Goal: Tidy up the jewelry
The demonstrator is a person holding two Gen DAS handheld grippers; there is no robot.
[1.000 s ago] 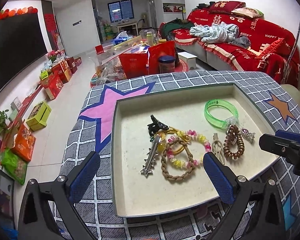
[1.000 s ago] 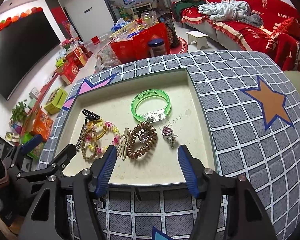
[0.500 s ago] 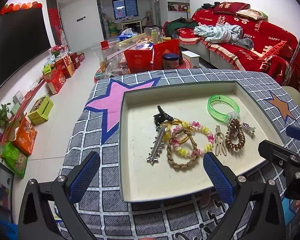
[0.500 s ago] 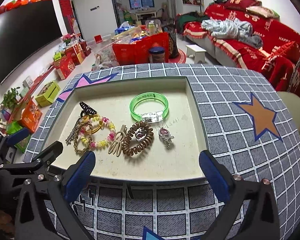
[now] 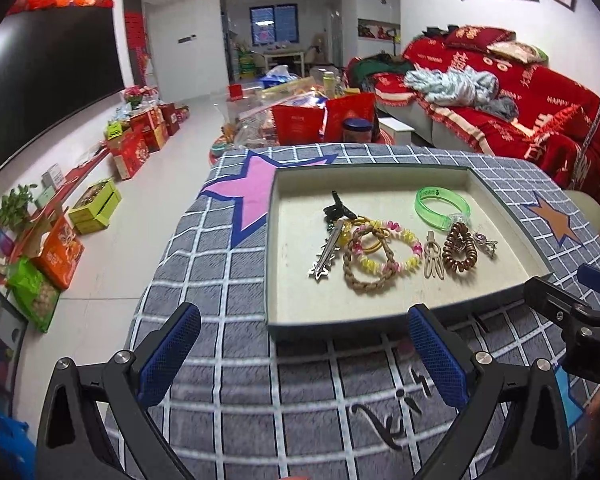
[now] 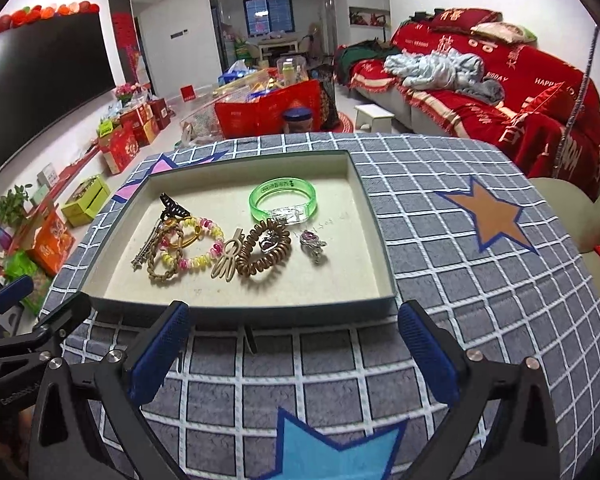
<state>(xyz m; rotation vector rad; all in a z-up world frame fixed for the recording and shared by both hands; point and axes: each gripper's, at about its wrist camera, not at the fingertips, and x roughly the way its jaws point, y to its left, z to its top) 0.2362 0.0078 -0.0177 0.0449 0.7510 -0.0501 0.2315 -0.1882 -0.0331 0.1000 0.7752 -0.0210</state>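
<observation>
A shallow tray [image 5: 284, 322] [image 6: 236, 314] on the checked cloth holds jewelry: a green bangle [image 5: 442, 207] [image 6: 283, 201], a brown coil hair tie [image 5: 459, 254] [image 6: 263, 254], a beaded bracelet [image 5: 384, 250] [image 6: 192, 252], a braided band [image 5: 366, 276], a beige clip [image 5: 433, 261] [image 6: 226, 262], a black claw clip [image 5: 338, 210] [image 6: 172, 207], a silver hairpin [image 5: 326, 256] and a small pink-stone charm [image 5: 485, 242] [image 6: 313, 242]. My left gripper [image 5: 304, 356] is open and empty, short of the tray's near edge. My right gripper [image 6: 294, 352] is open and empty, also before the near edge.
The table is covered by a grey checked cloth [image 6: 460, 280] with star patches. A red sofa [image 5: 520, 120] stands at the right. Boxes and bags [image 5: 132, 144] line the floor at the left. A red bag and a jar [image 5: 356, 128] stand beyond the table.
Both grippers have drawn back from over the tray to before its near edge. The right gripper's fingers have opened wider. The jewelry has not moved.
</observation>
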